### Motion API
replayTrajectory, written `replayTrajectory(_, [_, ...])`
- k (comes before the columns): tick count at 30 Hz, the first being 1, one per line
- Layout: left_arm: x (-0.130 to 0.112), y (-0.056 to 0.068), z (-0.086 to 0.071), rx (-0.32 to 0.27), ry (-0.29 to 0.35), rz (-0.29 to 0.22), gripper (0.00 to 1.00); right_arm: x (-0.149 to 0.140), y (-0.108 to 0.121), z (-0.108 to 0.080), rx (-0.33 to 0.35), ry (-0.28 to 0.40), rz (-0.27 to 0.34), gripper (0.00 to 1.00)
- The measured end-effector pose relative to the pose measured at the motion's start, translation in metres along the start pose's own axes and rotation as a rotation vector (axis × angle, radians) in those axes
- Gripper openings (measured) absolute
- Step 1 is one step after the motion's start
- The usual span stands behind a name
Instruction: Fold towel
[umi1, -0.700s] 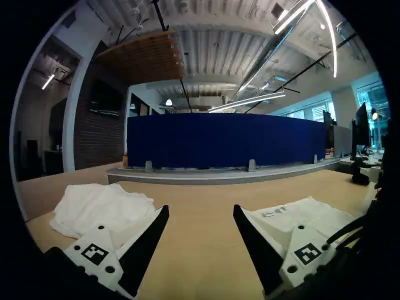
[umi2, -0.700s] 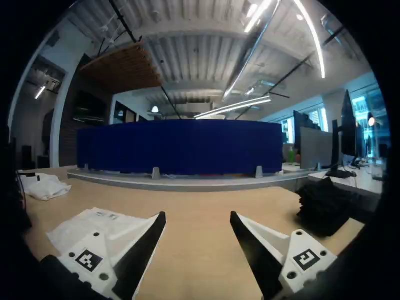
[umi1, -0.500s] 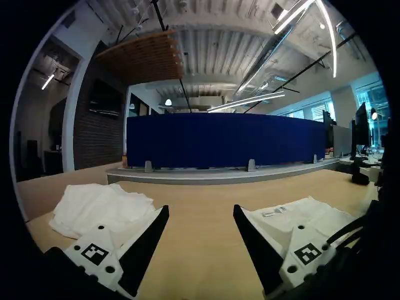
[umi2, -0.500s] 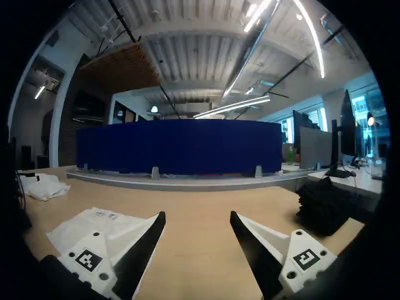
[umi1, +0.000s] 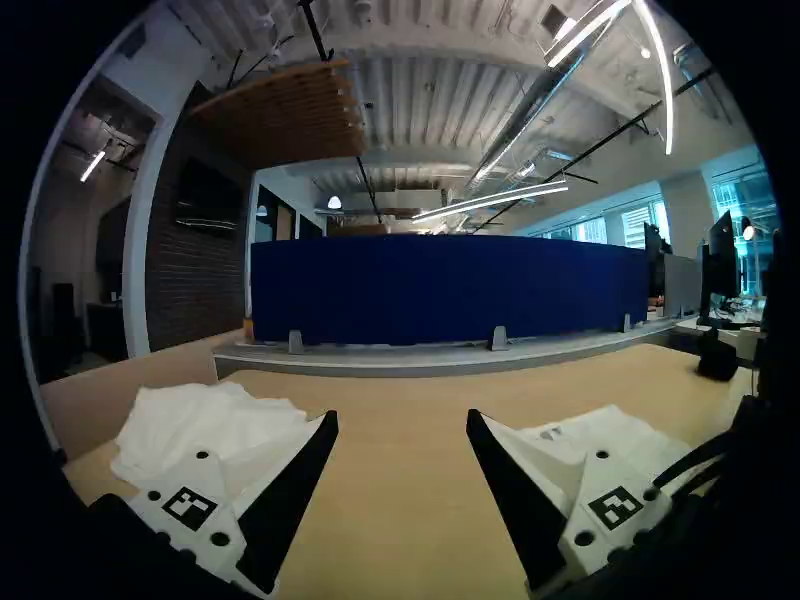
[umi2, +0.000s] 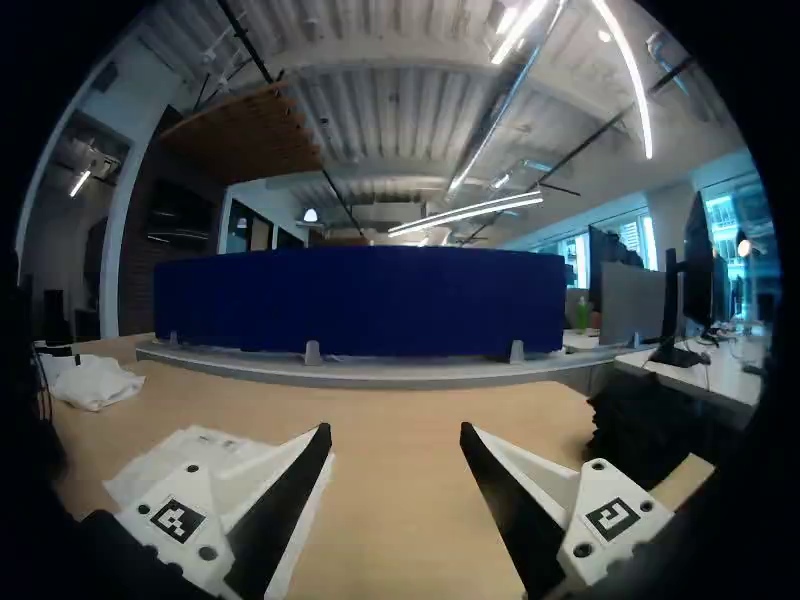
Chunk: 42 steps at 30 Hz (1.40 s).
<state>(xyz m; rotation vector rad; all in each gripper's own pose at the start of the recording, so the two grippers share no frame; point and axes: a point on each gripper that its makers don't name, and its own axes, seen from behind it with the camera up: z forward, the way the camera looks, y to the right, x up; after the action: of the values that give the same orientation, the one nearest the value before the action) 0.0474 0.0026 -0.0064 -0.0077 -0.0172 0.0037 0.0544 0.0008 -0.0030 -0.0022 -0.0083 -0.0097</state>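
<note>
Fingers of the left gripper (umi1: 401, 416) stand wide apart with only bare wooden surface (umi1: 400, 385) between their tips, gripping nothing. Those of the right gripper (umi2: 395, 428) are spread just as wide, also with nothing between them.

In the left gripper view a flat towel (umi1: 600, 432) lies on the surface behind the right-hand finger and spreads out past that finger's outer side. A small label (umi1: 550, 433) sits on its top face, close beyond the fingertip. The finger body covers its near part and a dark cable crosses its outer corner, so its full outline and long axis cannot be made out. In the right gripper view a similar flat white towel lies behind the left-hand finger, reaching outward from it, its near edge again covered.

A crumpled towel (umi1: 200, 425) lies bunched behind the left gripper's left-hand finger, partly hidden by it. In the right gripper view a crumpled white towel lies well off beyond the left-hand finger, near the surface's edge.

Beyond the right gripper's right-hand finger sits a dark pile (umi2: 650, 430), too dim to identify. Ahead of both pairs of fingers, across the surface, a blue partition (umi1: 450, 290) stands upright, with a monitor (umi2: 690, 270) off to its right.
</note>
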Motion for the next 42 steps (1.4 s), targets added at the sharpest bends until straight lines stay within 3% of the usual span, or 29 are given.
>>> replayTrajectory(11, [0.135,-0.002,-0.01,-0.005,0.033,0.02,0.95,0.122,0.006,-0.011,-0.025,0.027,-0.006,1.0])
replayTrajectory(15, [0.163,-0.001,-0.01,0.0,0.052,0.044,0.95,0.151,0.011,-0.016,-0.035,0.046,0.011,1.0])
replayTrajectory(23, [0.177,0.012,-0.003,-0.035,0.004,0.043,0.95,0.168,0.017,-0.013,-0.031,0.012,0.007,1.0])
replayTrajectory(26, [0.172,0.024,-0.002,-0.087,-0.042,0.047,0.95,0.164,0.009,-0.012,0.013,-0.031,-0.018,1.0])
replayTrajectory(32, [0.155,0.049,-0.005,-0.219,-0.154,0.094,0.95,0.15,-0.022,-0.017,0.171,-0.142,-0.106,1.0])
replayTrajectory(38, [0.135,0.076,-0.019,-0.379,-0.272,0.152,0.95,0.128,-0.052,-0.026,0.34,-0.281,-0.195,1.0])
replayTrajectory(42, [0.126,0.082,-0.024,-0.42,-0.307,0.181,0.95,0.119,-0.062,-0.029,0.403,-0.327,-0.219,1.0])
